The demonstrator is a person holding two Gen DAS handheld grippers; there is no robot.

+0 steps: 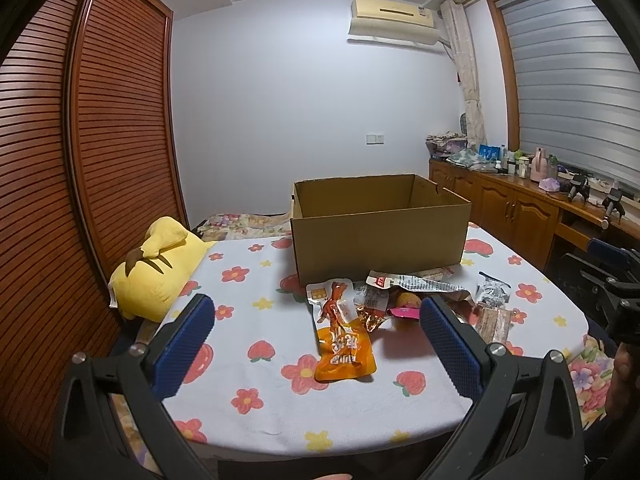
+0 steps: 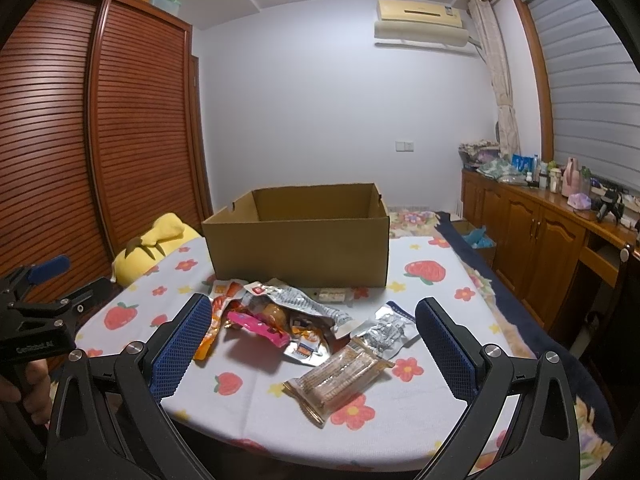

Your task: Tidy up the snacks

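**A:** In the left wrist view, where was the left gripper (image 1: 316,316)?

**B:** It hung above the floral cloth (image 1: 256,368), fingers spread wide and holding nothing. The orange packet (image 1: 344,340) lay flat between the fingers, below them. The other snacks (image 1: 416,292) were piled just behind, against the front of the cardboard box (image 1: 378,248), which stood open-topped.

**A:** And the room?

**B:** A yellow plush (image 1: 156,268) sat at the cloth's left edge, beside the slatted wardrobe (image 1: 80,140).

**A:** The right wrist view?

**B:** The right gripper (image 2: 314,320) was likewise spread and empty. The biscuit packet (image 2: 340,380) lay between its fingers, touching the silver packet (image 2: 388,330); the pink packet (image 2: 260,328) lay nearer the left finger. Wooden cabinets (image 2: 532,236) ran along the right, under a wall air conditioner (image 2: 420,20).
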